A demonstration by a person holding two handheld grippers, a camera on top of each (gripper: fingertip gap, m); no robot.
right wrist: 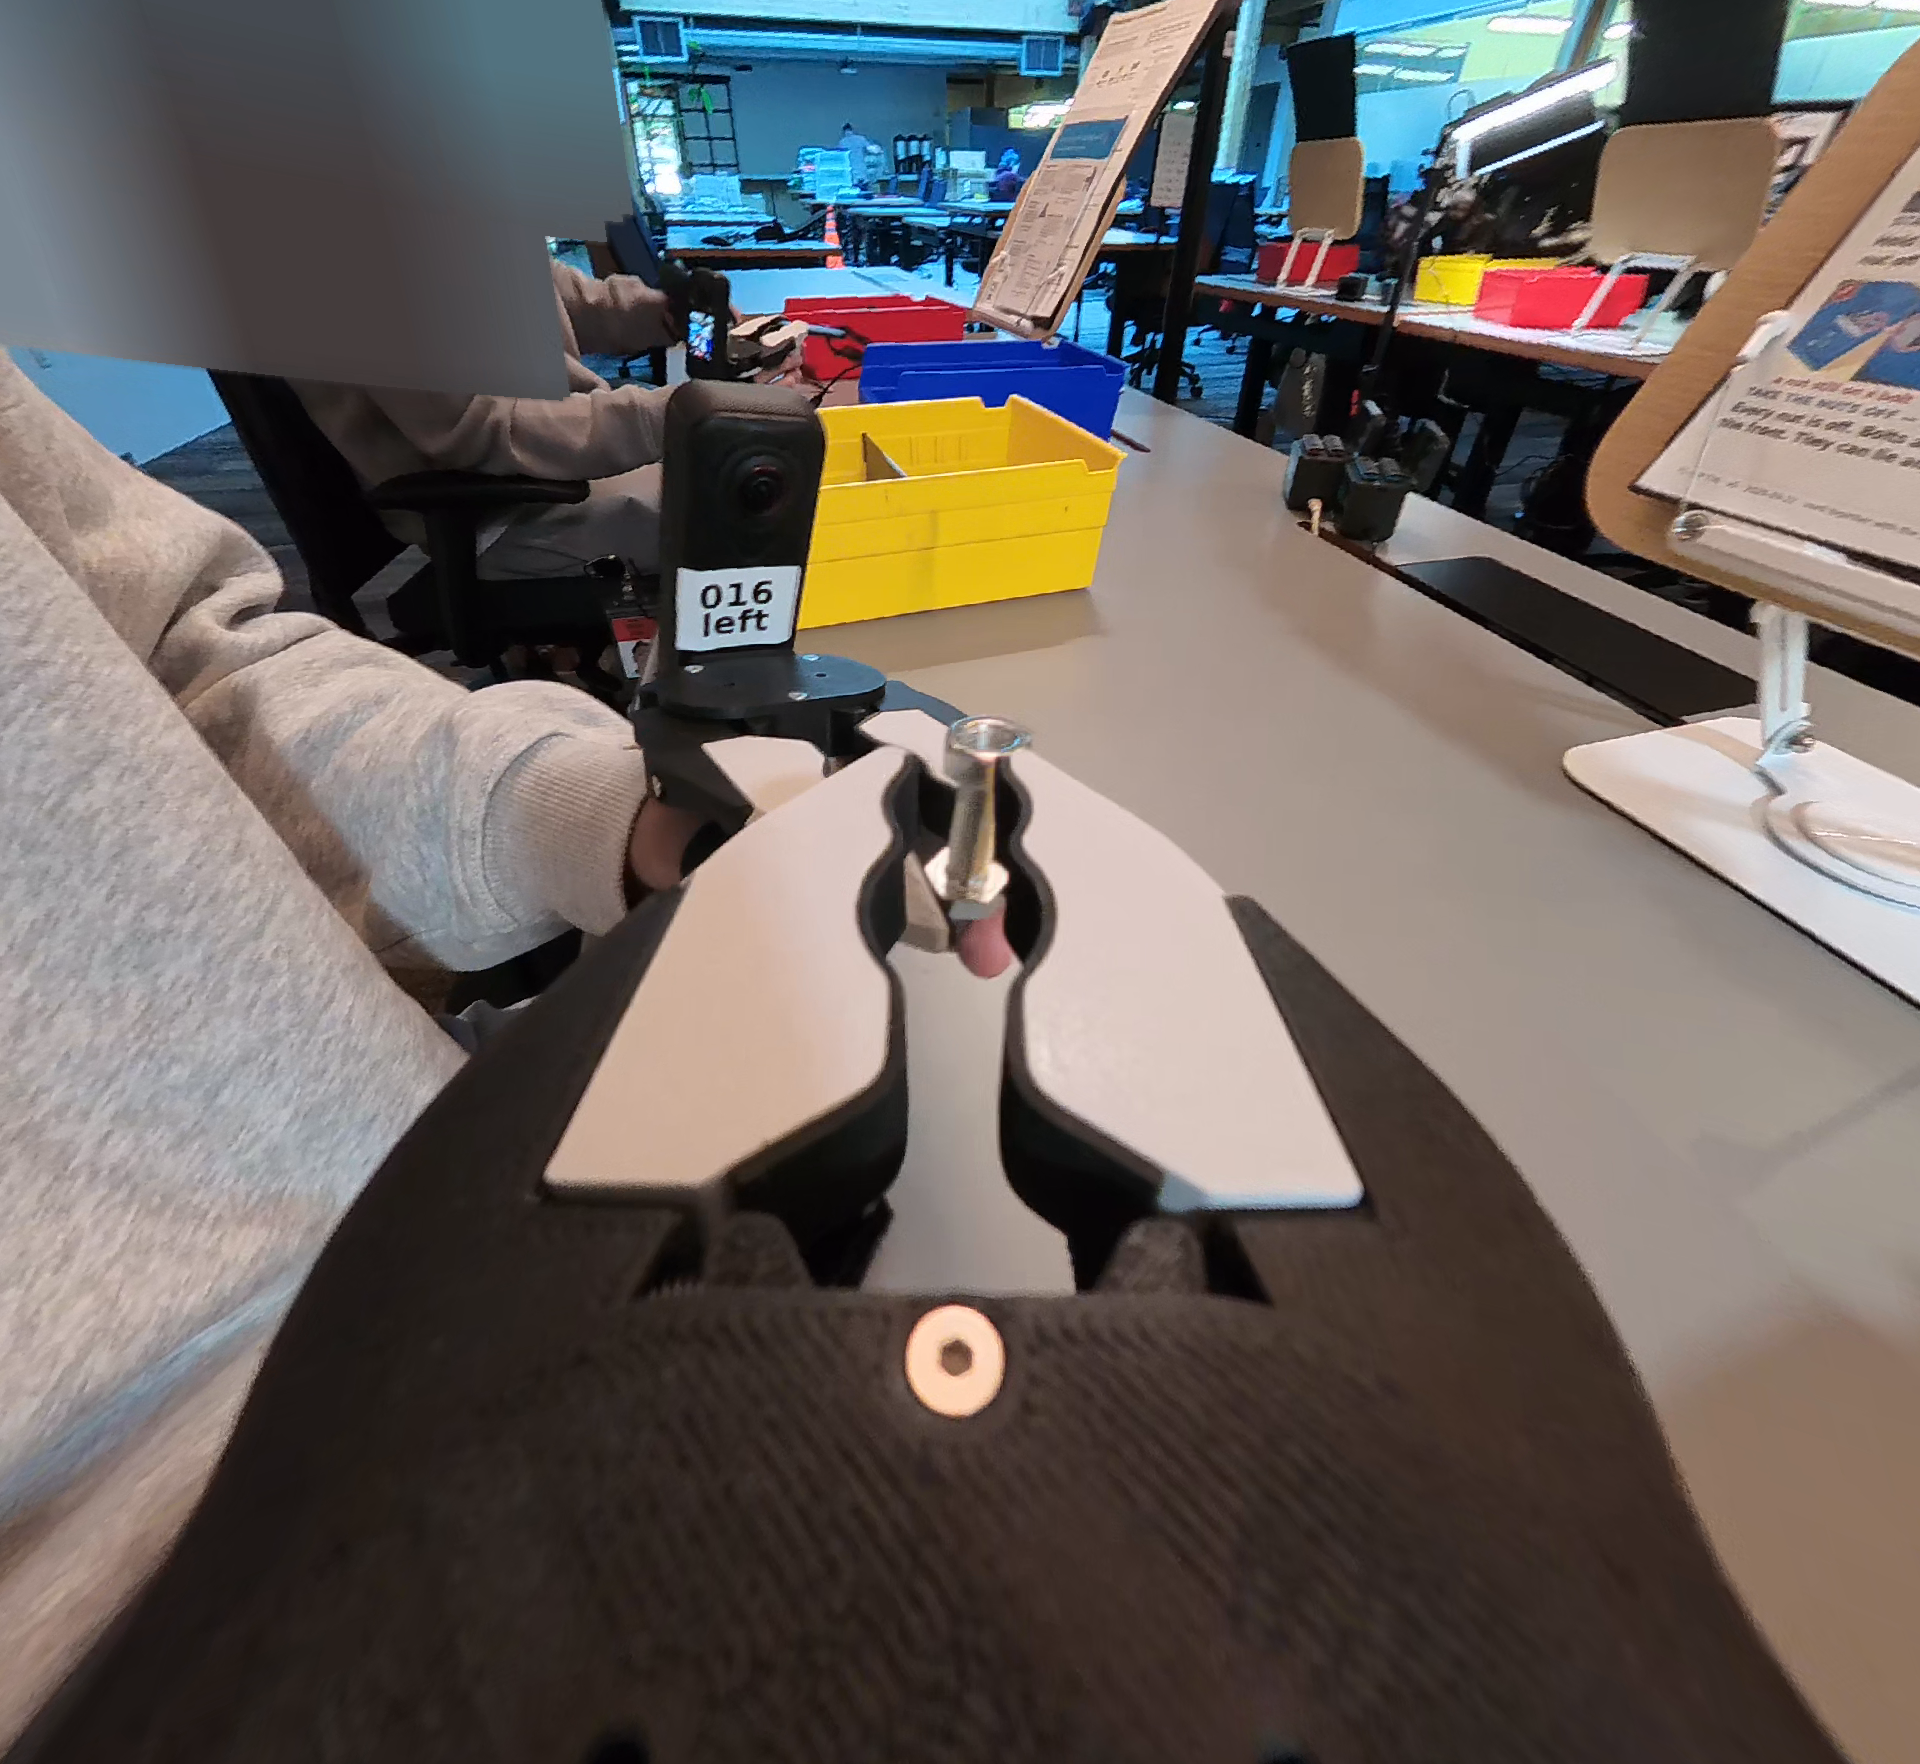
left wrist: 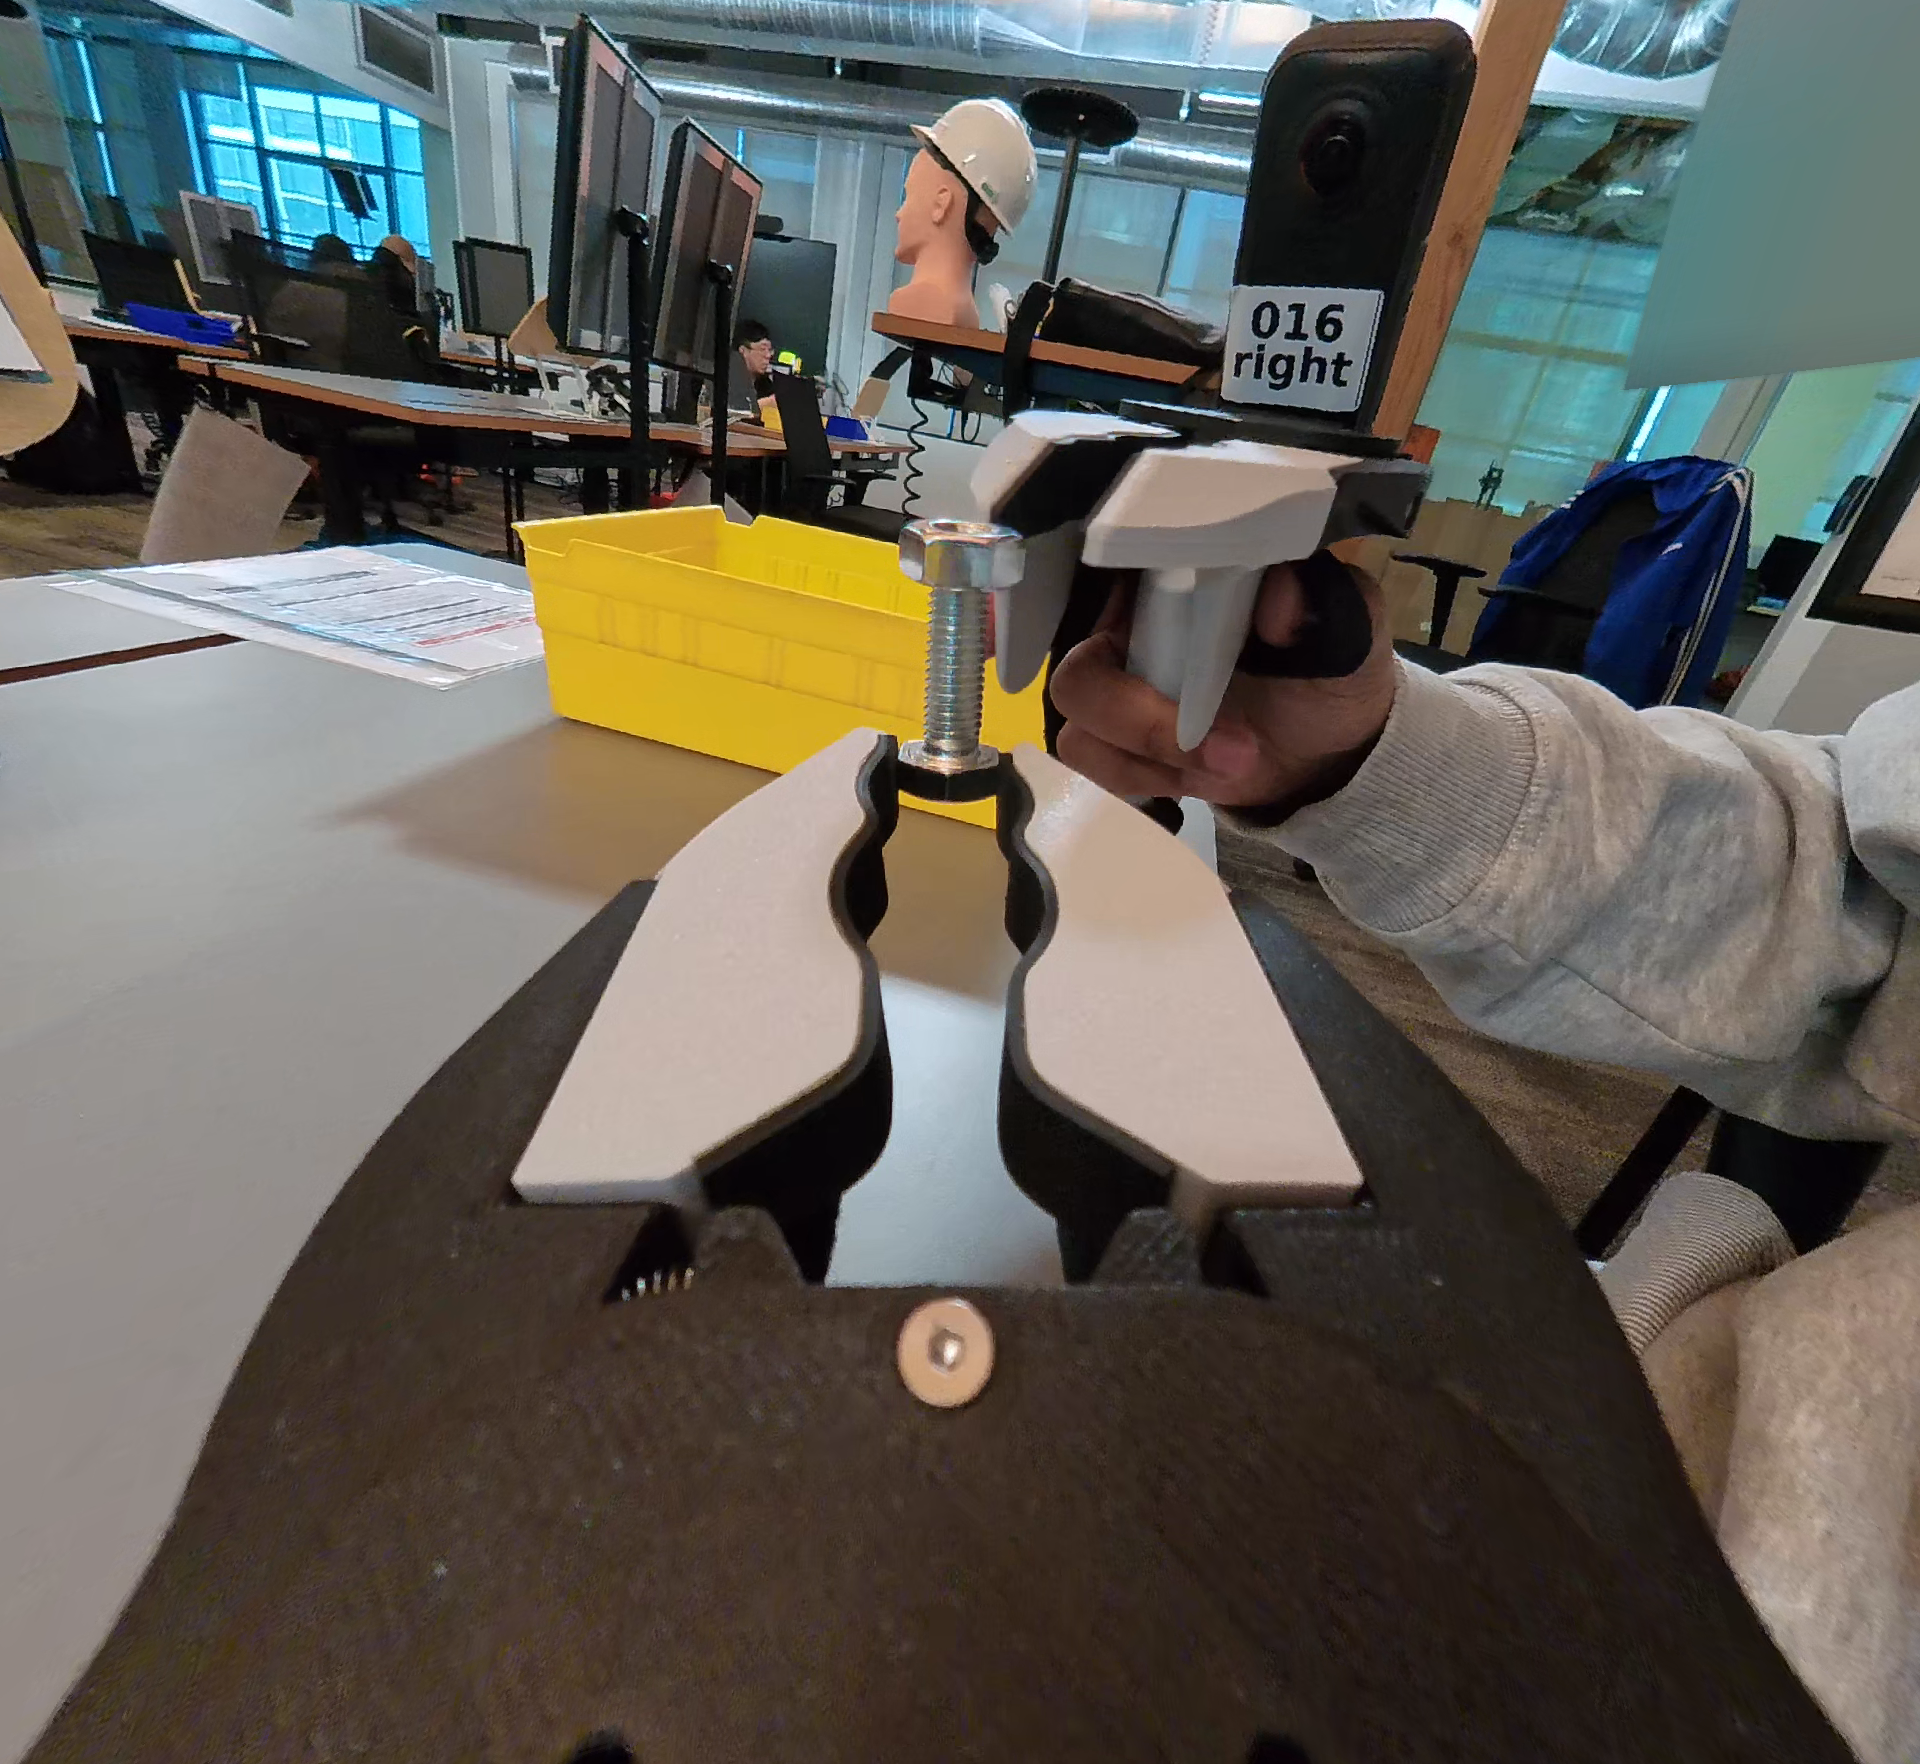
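A silver bolt (left wrist: pixel 956 665) stands upright above the grey table (left wrist: pixel 260 935), head up. My left gripper (left wrist: pixel 948 760) is shut on the hex nut (left wrist: pixel 948 758) at the bolt's lower end. My right gripper (left wrist: pixel 1003 571) comes in from the right, held by a hand in a grey sleeve, and is shut on the bolt's head (left wrist: pixel 956 551). In the right wrist view the bolt (right wrist: pixel 975 810) runs down between my right gripper's (right wrist: pixel 966 779) fingertips. The nut (right wrist: pixel 966 883) and a left finger tip (right wrist: pixel 925 919) show through the gap. The camera-topped left gripper body (right wrist: pixel 769 758) is just behind.
A yellow bin (left wrist: pixel 727 644) sits on the table just beyond the bolt and also shows in the right wrist view (right wrist: pixel 956 530), with a blue bin (right wrist: pixel 987 374) and red bin (right wrist: pixel 873 317) behind. A document stand (right wrist: pixel 1766 488) is at right. A laminated sheet (left wrist: pixel 312 602) lies far left. One gripper's finger ends stand about 4 centimetres off the other's.
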